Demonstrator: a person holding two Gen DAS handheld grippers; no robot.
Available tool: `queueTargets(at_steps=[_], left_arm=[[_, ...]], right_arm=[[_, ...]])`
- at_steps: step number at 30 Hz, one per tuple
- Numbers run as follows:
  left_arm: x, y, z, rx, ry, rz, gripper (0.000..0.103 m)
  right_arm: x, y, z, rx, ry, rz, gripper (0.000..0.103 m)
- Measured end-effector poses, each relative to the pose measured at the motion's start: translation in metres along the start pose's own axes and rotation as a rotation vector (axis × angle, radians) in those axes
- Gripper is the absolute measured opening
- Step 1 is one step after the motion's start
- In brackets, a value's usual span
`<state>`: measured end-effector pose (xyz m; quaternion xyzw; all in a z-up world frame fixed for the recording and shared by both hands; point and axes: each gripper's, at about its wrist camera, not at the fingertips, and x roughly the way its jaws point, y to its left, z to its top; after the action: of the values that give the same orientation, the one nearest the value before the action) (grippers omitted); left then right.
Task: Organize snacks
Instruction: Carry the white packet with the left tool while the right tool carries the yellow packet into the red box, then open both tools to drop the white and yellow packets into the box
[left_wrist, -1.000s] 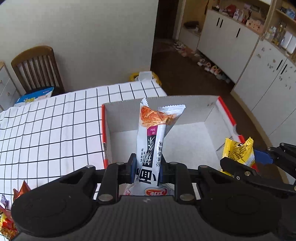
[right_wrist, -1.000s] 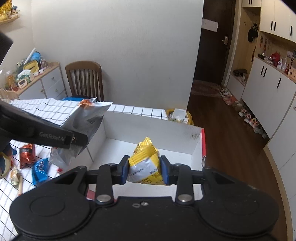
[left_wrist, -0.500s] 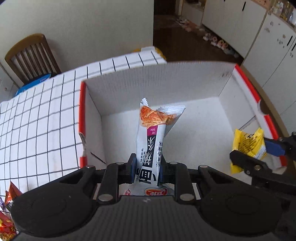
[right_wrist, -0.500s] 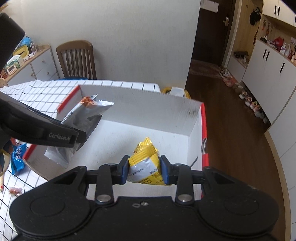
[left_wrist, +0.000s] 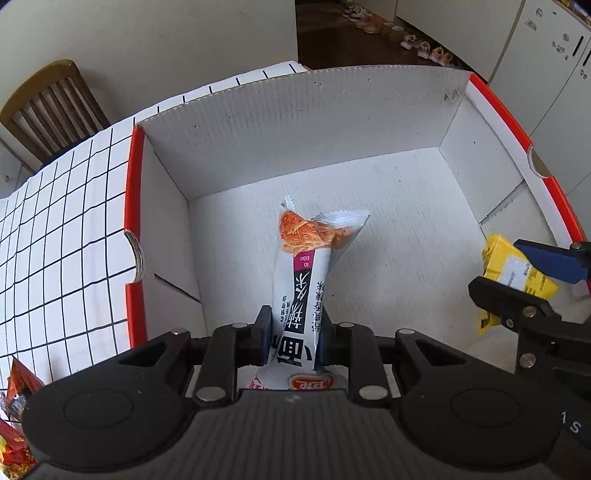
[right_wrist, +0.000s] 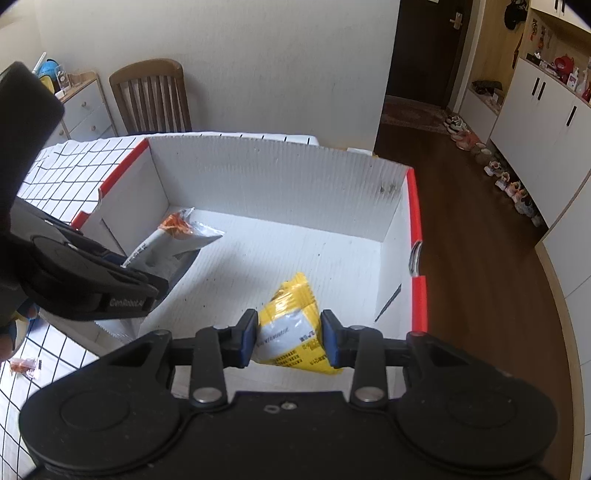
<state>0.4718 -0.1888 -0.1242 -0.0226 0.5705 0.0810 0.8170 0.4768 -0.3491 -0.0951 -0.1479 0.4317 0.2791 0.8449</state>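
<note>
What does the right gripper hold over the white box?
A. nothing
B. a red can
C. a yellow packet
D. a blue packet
C: in the right wrist view the right gripper has its jaws closed on the yellow packet above the floor of the white box.

Left tool (left_wrist: 291, 334) and right tool (right_wrist: 288, 338) both clamped.

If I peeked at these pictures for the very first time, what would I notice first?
Probably the big white box with red edges on the checked tablecloth. Two snack bags hang over the inside of it: a white chip bag pinched in the left hand-held gripper near the left side, and a bright yellow packet pinched in the right hand-held gripper near the right wall. The box floor beneath them looks bare.
</note>
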Motion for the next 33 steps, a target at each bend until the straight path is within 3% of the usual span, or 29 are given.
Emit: queueTargets(at_steps=[8,10,12,13,33], left_arm=[[-0.011,0.001,0.0,0.008,-0.02,0.008,0.028],[-0.017,0.004,-0.001,-0.003,-0.033,0.002,0.035],[-0.024,0.006,-0.002,-0.011,-0.055,0.002,0.061],[-0.028,0.006,-0.003,-0.013,-0.072,0.005,0.064],[-0.103,0.03,-0.036,-0.063,-0.238,-0.066,0.065]], right_arm=[[-0.002,0.0,-0.005,0.014,0.007,0.0,0.041],[-0.005,0.0,-0.006,0.015,0.003,0.002,0.046],[-0.009,0.001,-0.007,0.015,-0.005,0.0,0.051],[-0.01,0.001,-0.007,0.014,-0.01,0.001,0.051],[-0.069,0.013,-0.011,0.002,-0.11,0.031,0.076]])
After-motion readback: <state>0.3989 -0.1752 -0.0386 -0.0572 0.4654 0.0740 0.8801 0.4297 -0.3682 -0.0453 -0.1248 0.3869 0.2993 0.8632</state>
